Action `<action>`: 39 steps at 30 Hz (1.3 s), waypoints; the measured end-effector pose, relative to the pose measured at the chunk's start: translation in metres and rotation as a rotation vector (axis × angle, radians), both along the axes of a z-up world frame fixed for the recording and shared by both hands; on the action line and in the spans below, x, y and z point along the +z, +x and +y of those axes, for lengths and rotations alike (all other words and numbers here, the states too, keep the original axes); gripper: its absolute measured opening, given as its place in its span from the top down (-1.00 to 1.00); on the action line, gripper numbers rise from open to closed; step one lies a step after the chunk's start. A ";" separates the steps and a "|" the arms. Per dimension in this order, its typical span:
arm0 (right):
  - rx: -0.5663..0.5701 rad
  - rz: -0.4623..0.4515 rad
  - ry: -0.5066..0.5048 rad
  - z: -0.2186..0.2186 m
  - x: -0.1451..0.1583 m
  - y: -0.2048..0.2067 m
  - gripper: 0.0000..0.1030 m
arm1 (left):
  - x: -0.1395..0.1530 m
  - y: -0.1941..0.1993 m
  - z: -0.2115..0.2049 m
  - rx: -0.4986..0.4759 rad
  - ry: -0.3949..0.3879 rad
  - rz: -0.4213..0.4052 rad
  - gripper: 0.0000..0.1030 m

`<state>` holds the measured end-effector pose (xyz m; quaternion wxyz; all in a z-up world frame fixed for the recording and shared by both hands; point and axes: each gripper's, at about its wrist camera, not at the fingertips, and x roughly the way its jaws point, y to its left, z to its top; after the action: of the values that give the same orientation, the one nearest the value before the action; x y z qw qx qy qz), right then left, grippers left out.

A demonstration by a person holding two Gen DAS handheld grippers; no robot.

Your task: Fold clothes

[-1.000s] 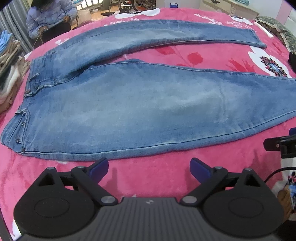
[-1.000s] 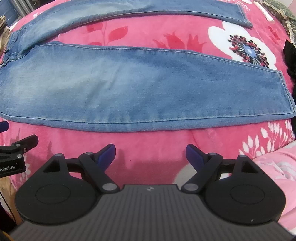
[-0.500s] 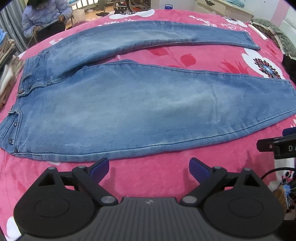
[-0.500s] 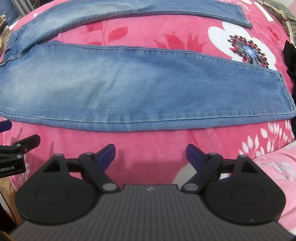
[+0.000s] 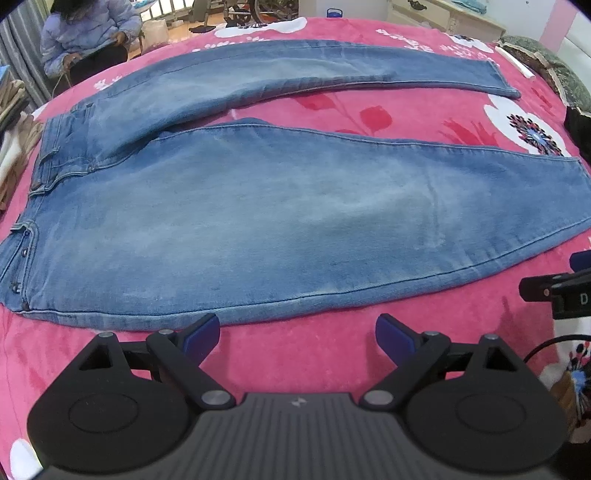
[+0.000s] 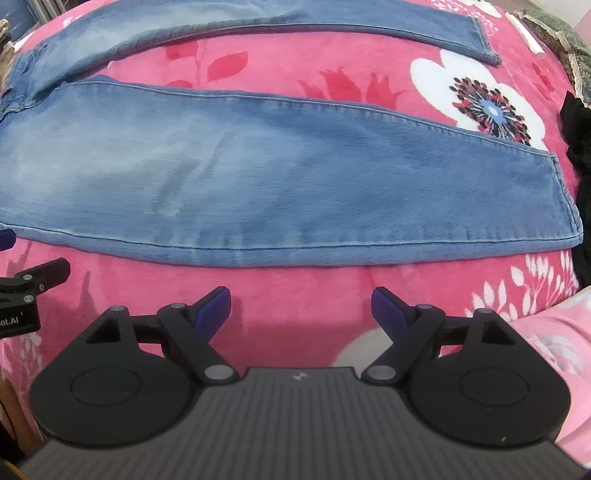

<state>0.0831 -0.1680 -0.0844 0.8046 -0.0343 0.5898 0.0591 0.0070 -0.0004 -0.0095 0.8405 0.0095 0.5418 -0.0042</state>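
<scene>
A pair of light blue jeans (image 5: 258,221) lies flat on a pink flowered blanket (image 5: 314,350), waistband at the left, both legs spread to the right. The near leg (image 6: 258,177) ends in a hem at the right; the far leg (image 6: 332,22) runs along the back. My left gripper (image 5: 297,332) hovers open just short of the near leg's lower seam, nothing between its blue pads. My right gripper (image 6: 301,306) is open too, just short of the same seam farther toward the hem. Each gripper shows at the edge of the other's view.
A seated person (image 5: 85,40) is at the far left beyond the bed. Stacked folded clothes (image 5: 11,147) sit at the left edge. A dark garment (image 6: 580,166) lies at the right edge. A patterned pillow (image 5: 546,70) is at the back right.
The left gripper has shifted a little to the right and forward along the jeans; the right gripper has edged closer to the near leg's seam. Both stay open.
</scene>
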 end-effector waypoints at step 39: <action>-0.720 0.283 0.927 -0.091 -0.069 0.032 -0.57 | -0.009 -0.020 0.181 0.454 -0.255 -0.084 -0.49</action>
<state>0.1152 -0.2591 -0.1536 0.6189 0.5300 0.5785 0.0377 -0.0130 0.1810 -0.0181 0.8360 -0.2182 0.4897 0.1167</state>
